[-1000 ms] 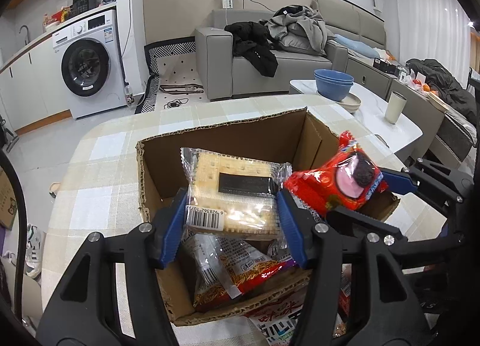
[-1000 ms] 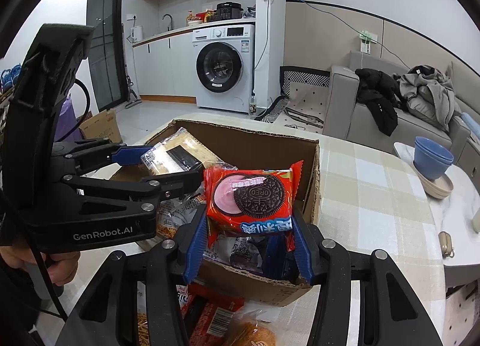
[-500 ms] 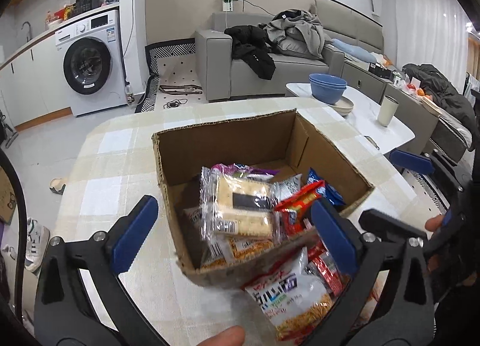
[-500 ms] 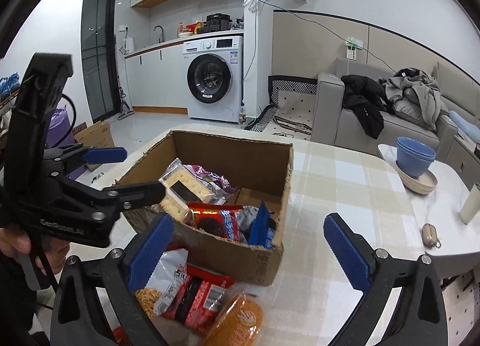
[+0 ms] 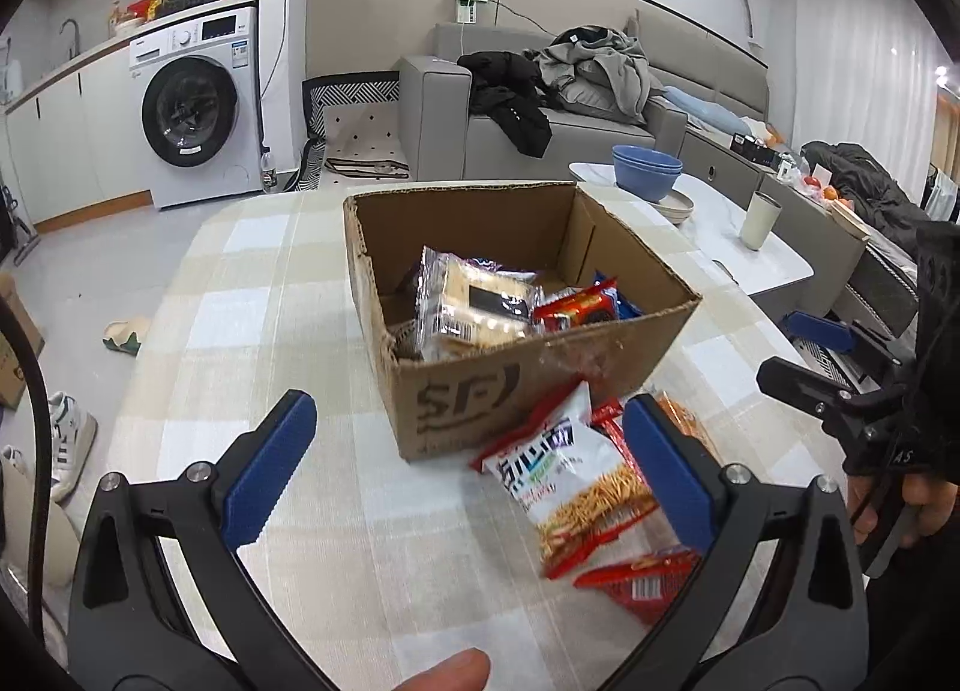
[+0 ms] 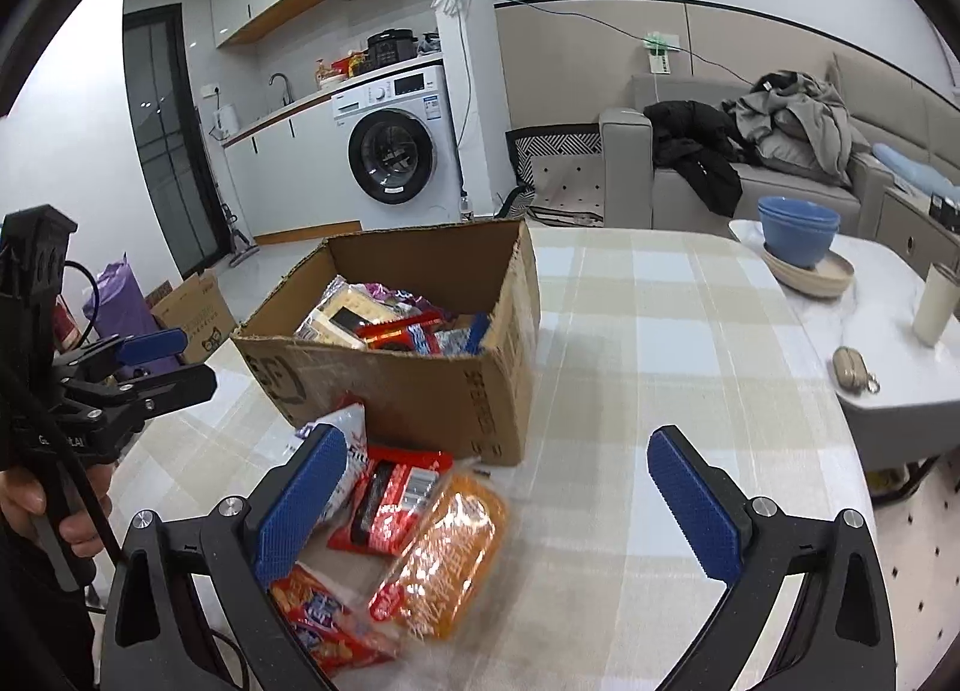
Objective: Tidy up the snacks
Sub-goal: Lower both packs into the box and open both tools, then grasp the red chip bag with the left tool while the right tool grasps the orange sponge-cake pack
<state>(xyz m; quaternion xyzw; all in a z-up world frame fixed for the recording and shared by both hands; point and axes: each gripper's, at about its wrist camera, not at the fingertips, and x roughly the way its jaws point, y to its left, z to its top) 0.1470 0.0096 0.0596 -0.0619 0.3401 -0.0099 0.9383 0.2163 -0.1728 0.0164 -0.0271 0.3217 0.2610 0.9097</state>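
both tools are empty. the left tool (image 5: 462, 457) stands spread wide above the checked desk (image 5: 252, 295), with nothing between its blue pads, and the right tool (image 6: 498, 487) is spread just as wide, also pinching nothing.

nearest to them, loose snacks lie in a small heap on the desk in front of the cardboard box (image 5: 516, 385): a white and red bag of sticks (image 5: 570, 475), a red packet (image 6: 390, 499), an orange bag (image 6: 444, 547) and a red and blue packet (image 6: 324, 619) at the near edge. the rest of the snacks are already in the box, a clear pack of crackers (image 5: 474, 301) on top with a red cookie packet (image 5: 576, 310) beside it.

the heap is where trouble could start. the bags overlap, so a tool coming down on one could pinch its neighbour too, or push the slick packets away across the cloth. the two tools are also near each other, and reaching for the same heap together could knock them. the box's near wall stands between heap and box, so a low carry could catch its rim.

farther off, well apart, a stack of blue bowls (image 6: 798, 235) and a cup (image 6: 936, 301) sit on a white side table (image 6: 900, 379), and beyond are a sofa and a washing machine.
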